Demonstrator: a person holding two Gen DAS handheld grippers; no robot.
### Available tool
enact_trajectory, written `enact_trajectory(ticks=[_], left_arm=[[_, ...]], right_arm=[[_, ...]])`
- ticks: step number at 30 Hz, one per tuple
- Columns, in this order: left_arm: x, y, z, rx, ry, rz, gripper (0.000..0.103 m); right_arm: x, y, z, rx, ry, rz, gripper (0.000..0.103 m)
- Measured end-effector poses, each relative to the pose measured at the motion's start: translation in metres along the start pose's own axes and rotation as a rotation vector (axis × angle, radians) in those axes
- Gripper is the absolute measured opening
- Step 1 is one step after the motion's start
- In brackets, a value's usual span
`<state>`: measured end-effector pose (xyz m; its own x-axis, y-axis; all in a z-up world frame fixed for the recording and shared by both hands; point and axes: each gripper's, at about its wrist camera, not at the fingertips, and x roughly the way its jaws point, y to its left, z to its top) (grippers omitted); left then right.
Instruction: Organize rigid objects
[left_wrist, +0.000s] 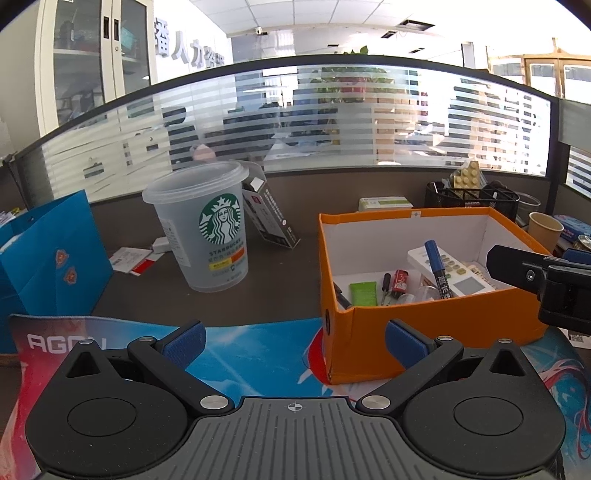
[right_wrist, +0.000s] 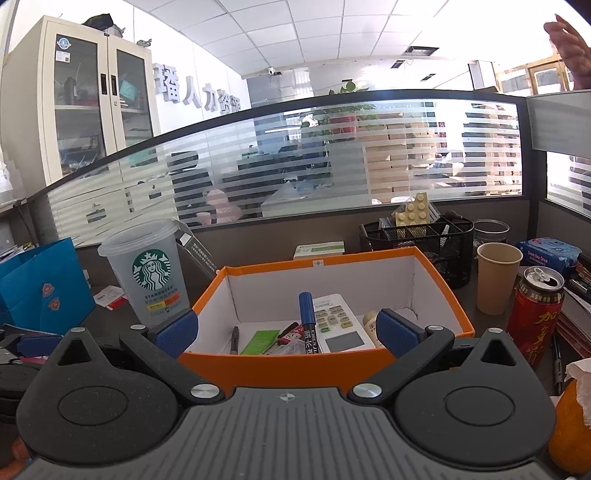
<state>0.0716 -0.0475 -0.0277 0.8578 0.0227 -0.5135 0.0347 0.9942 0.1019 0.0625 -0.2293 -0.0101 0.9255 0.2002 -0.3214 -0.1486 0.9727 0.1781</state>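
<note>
An orange box with white inner walls stands on the desk. In it lie a white remote, a blue marker, a green packet, a small screwdriver and other small items. My left gripper is open and empty, low over the printed mat, just left of the box. My right gripper is open and empty, in front of the box's near wall. Its arm shows at the right edge of the left wrist view.
A frosted Starbucks cup stands left of the box, a blue paper bag further left. A black mesh organizer, a paper cup, a red can and an orange stand right.
</note>
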Motion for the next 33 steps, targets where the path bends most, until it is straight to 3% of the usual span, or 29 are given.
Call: enact_trajectory(ticks=[33], left_arm=[[-0.0051, -0.0034, 0.0001, 0.025, -0.004, 0.02, 0.103]], right_arm=[[-0.0016, 0.0087, -0.0029, -0.019, 0.015, 0.014, 0.103]])
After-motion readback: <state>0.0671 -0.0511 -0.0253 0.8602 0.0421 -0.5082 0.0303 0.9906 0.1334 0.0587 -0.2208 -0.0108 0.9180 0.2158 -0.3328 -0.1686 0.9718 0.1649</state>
